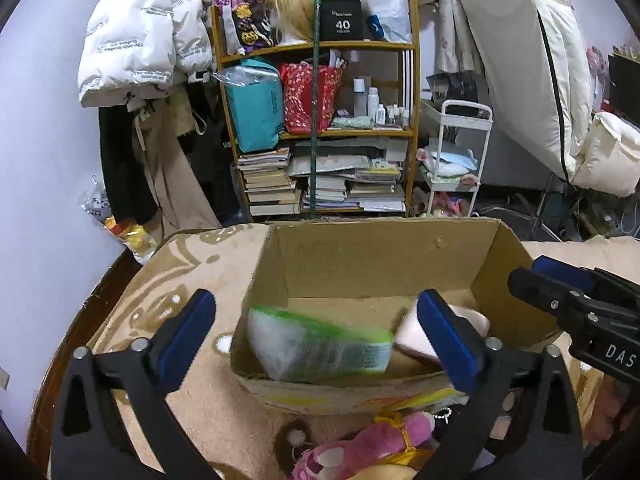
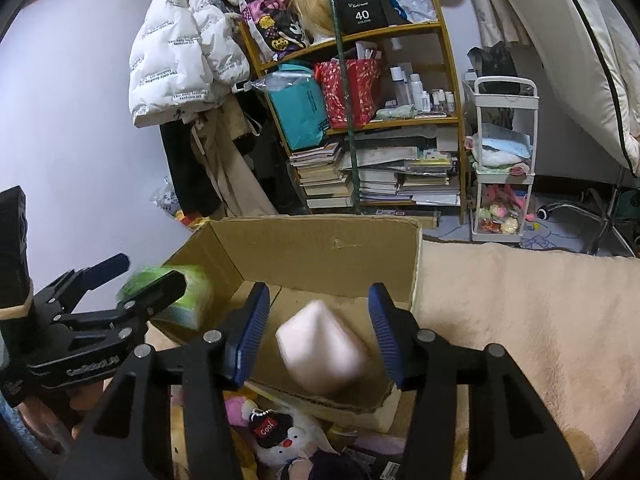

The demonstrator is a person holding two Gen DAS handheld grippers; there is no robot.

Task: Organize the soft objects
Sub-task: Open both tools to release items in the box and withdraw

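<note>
A beige blanket covers the surface in the foreground, patterned in brown on the left and plain cream on the right; behind it a wooden shelf stands against the wall, loaded with bags, bottles and stacked books; a white jacket hangs to its left and a white cart stands to its right.

An open cardboard box sits on the blanket, its flaps gone or folded down, its near wall low; inside it lie two soft things; a green-and-white pack is blurred in the left part of the box, tilted against the near left corner; a pale pink pillow, also blurred, is in the right part, and whether it rests on the box floor cannot be told.

The left gripper hangs over the near edge of the box with its blue pads spread wide, nothing between them touching either pad; from the right wrist view it appears at the left, just in front of the green pack; the right gripper is likewise spread wide above the pillow, apart from it on both sides.

In front of the box lie plush toys; a pink one and a white one with a black "Cool" cap.
</note>
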